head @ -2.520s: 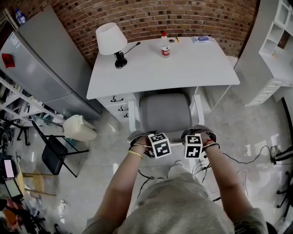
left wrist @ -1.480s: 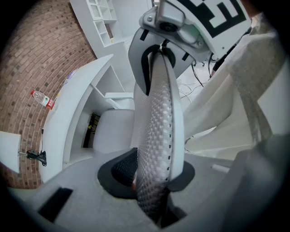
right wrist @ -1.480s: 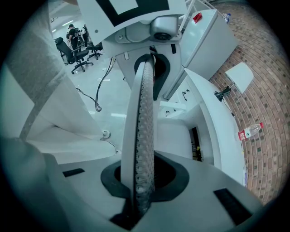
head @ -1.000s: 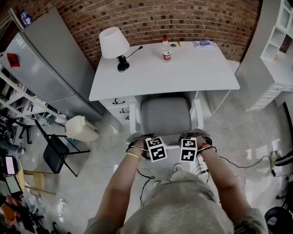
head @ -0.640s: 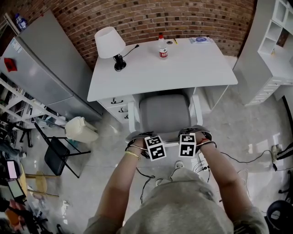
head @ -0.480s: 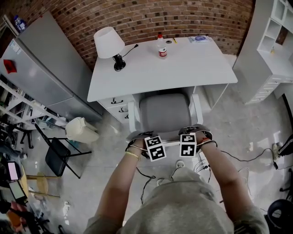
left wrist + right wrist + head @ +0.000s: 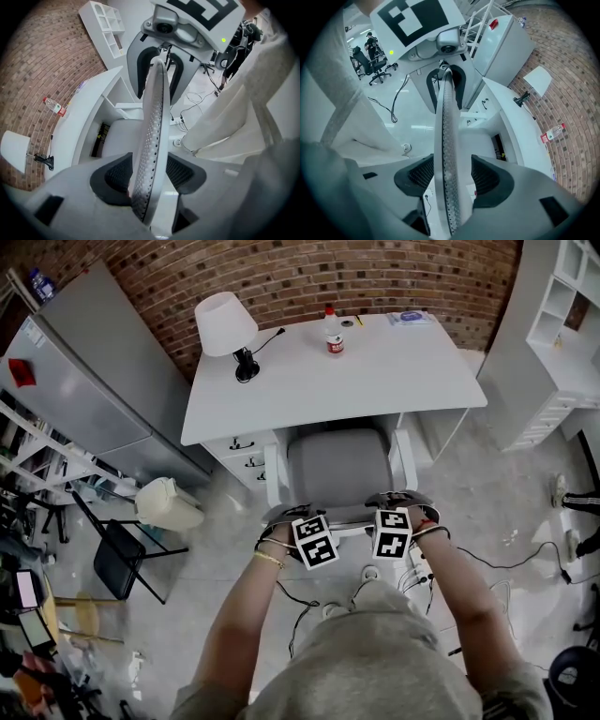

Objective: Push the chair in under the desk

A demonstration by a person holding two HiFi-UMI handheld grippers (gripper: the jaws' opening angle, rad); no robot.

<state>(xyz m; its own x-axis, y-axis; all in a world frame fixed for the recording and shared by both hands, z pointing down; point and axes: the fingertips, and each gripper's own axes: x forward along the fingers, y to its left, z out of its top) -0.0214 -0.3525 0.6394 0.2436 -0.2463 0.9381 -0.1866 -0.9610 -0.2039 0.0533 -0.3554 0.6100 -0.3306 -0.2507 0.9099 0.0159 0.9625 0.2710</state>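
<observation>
A white chair with a grey seat stands at the white desk, with the front of its seat under the desk's edge. I stand behind it with both grippers on the top rim of the perforated backrest. My left gripper straddles the rim, its jaws having just been opening. The far pad stands clear of the rim and the near pad is partly hidden behind it. My right gripper has likewise just been opening, and a gap shows on both sides of the rim.
On the desk are a white lamp and a bottle. A drawer unit sits under the desk's left end. A grey cabinet, a pale bin and a black folding chair are on the left, white shelves on the right and cables on the floor.
Both grippers stay at the top of the backrest and the chair keeps its place at the desk. A person's feet have come into view at the right edge.
</observation>
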